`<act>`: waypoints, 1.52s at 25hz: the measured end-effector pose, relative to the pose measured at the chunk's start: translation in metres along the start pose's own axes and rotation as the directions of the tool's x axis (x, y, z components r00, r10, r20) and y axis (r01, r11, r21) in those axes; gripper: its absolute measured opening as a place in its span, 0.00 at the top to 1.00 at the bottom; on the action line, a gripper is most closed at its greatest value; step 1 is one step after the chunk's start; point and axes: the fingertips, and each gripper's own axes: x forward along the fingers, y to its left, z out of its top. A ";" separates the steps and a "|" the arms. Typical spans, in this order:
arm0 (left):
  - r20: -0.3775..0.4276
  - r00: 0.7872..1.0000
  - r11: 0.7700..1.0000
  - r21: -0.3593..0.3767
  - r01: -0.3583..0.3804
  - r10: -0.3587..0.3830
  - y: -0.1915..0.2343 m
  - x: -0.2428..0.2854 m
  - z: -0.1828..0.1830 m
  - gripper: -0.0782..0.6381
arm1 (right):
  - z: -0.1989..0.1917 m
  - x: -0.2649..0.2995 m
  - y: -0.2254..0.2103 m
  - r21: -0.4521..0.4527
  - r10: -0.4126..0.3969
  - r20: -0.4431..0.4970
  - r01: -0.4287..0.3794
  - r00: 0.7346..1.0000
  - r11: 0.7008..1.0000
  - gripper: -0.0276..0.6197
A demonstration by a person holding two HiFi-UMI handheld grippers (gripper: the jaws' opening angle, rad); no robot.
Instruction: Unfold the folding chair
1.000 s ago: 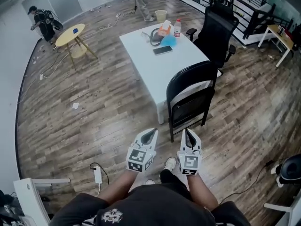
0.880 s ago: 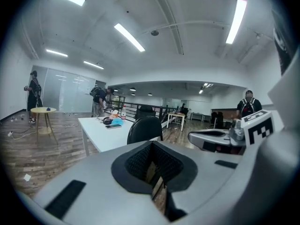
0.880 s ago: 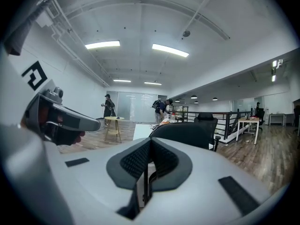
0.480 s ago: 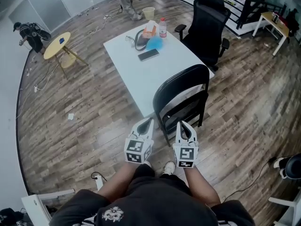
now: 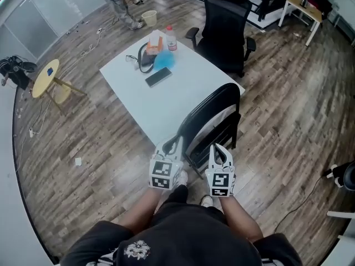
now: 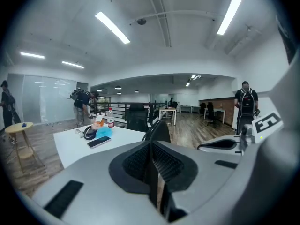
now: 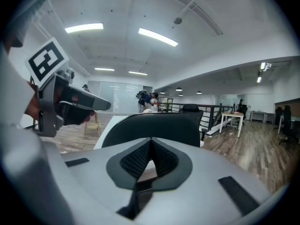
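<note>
From above, our left gripper point(image 5: 175, 143) and right gripper point(image 5: 216, 149) sit side by side at the near edge of the folding chair point(image 5: 217, 97), which stands not yet unfolded against the white table point(image 5: 133, 104). Only the gripper views show the jaws – both pairs are pressed together, nothing between them. The left gripper view adds a person with a backpack point(image 6: 245, 102); the right one shows the chair's backrest close ahead. A second ago the chair stood well ahead of us – we have closed in. Around us: wood plank floor point(image 5: 83, 132), a round yellow table point(image 5: 47, 76), a black office chair point(image 5: 224, 21).
</note>
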 end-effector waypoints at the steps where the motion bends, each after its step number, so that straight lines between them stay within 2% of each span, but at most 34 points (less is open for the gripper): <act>1: -0.010 1.000 1.000 0.017 0.018 -0.017 0.006 0.008 0.001 0.88 | -0.002 0.008 -0.004 0.018 -0.026 -0.013 0.026 1.000 0.999 0.93; 3: -0.036 0.998 0.998 0.034 0.057 -0.056 0.017 0.024 0.003 0.88 | -0.007 0.024 -0.010 0.044 -0.074 -0.034 0.075 0.997 0.996 0.93; 4: -0.055 0.995 0.995 0.039 0.089 -0.087 0.019 0.032 0.004 0.84 | -0.010 0.031 -0.014 0.057 -0.099 -0.047 0.101 0.994 0.993 0.93; 6: -0.103 0.982 0.985 0.048 0.163 -0.157 0.020 0.050 0.004 0.67 | -0.021 0.046 -0.022 0.091 -0.144 -0.095 0.153 0.985 0.984 0.93; 7: -0.127 0.975 0.980 0.052 0.190 -0.182 0.020 0.059 0.004 0.62 | -0.029 0.054 -0.025 0.110 -0.162 -0.132 0.177 0.978 0.978 0.90; 9: -0.161 0.965 0.973 0.061 0.220 -0.208 0.024 0.076 0.004 0.59 | -0.051 0.068 -0.032 0.159 -0.193 -0.213 0.228 0.958 0.961 0.65; 11: -0.188 0.952 0.963 0.067 0.259 -0.243 0.025 0.091 0.004 0.58 | -0.074 0.082 -0.040 0.223 -0.227 -0.285 0.294 0.931 0.929 0.59; 14: -0.240 0.910 0.933 0.046 0.357 -0.337 0.017 0.112 0.005 0.57 | -0.114 0.098 -0.052 0.326 -0.237 -0.405 0.381 0.883 0.865 0.55; 17: -0.347 0.841 0.895 0.013 0.447 -0.415 0.004 0.127 -0.004 0.57 | -0.151 0.112 -0.056 0.376 -0.212 -0.511 0.439 0.833 0.816 0.52; 18: -0.385 0.821 0.886 0.015 0.463 -0.422 0.001 0.130 -0.008 0.57 | -0.161 0.118 -0.055 0.388 -0.204 -0.536 0.454 0.819 0.802 0.51; 20: -0.436 0.798 0.881 0.025 0.473 -0.416 -0.001 0.137 -0.013 0.57 | -0.176 0.129 -0.049 0.397 -0.191 -0.575 0.475 0.795 0.785 0.50; 24: -0.483 0.783 0.883 0.039 0.467 -0.393 -0.001 0.154 -0.023 0.57 | -0.194 0.152 -0.037 0.359 -0.182 -0.635 0.495 0.751 0.791 0.48; 26: -0.509 0.763 0.876 0.035 0.481 -0.398 -0.004 0.160 -0.028 0.57 | -0.206 0.160 -0.029 0.353 -0.168 -0.670 0.510 0.723 0.785 0.46; 30: -0.569 0.700 0.851 0.003 0.526 -0.431 -0.014 0.165 -0.041 0.58 | -0.222 0.171 -0.033 0.282 -0.185 -0.738 0.545 0.649 0.790 0.45; 32: -0.592 0.664 0.840 -0.042 0.541 -0.457 -0.020 0.164 -0.050 0.58 | -0.228 0.176 -0.036 0.285 -0.173 -0.761 0.562 0.625 0.777 0.45; 33: -0.596 0.654 0.838 -0.060 0.543 -0.467 -0.021 0.163 -0.053 0.58 | -0.230 0.178 -0.037 0.294 -0.163 -0.770 0.571 0.616 0.766 0.45; 35: -0.597 0.650 0.839 -0.073 0.539 -0.470 -0.020 0.164 -0.055 0.61 | -0.233 0.179 -0.039 0.317 -0.146 -0.784 0.591 0.603 0.742 0.46; 38: -0.597 0.669 0.846 -0.030 0.533 -0.443 -0.015 0.164 -0.050 0.71 | -0.237 0.177 -0.034 0.340 -0.125 -0.790 0.598 0.600 0.726 0.46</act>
